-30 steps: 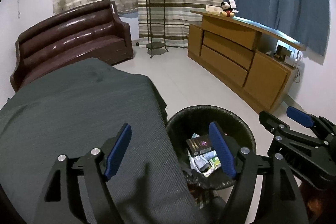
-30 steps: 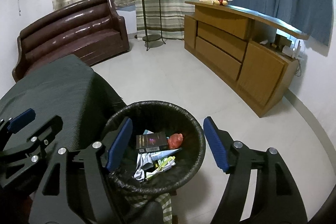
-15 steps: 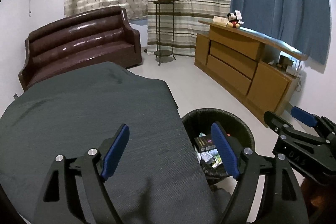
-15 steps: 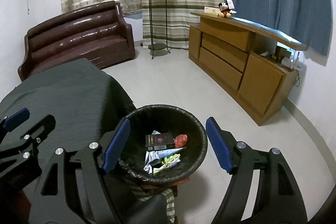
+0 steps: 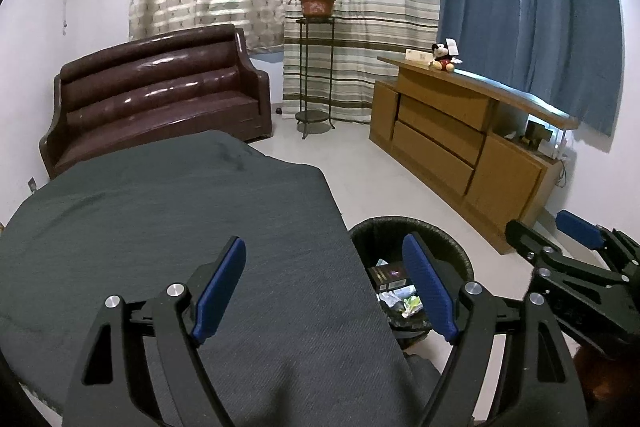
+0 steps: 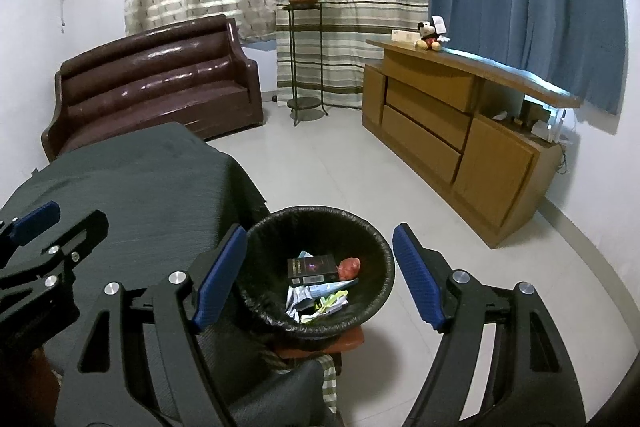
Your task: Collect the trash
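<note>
Both grippers, left (image 5: 324, 285) & right (image 6: 318, 273), hung wide and empty w/ trash in the lined bin (image 6: 376, 247); best to scan the grey tablecloth (image 5: 160, 219) for leftovers.

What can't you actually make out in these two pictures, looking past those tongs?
- Trash bin base: right view, hidden by the bin's own rim and the dark gear below.
- Bin's contents: left view, partly behind the left tongs and the grey-covered table.
- Black box print: right view, too small.
- Right tongs: left view, cut off by the edge.
- Cabinet shelf items: both views, too small.
</note>
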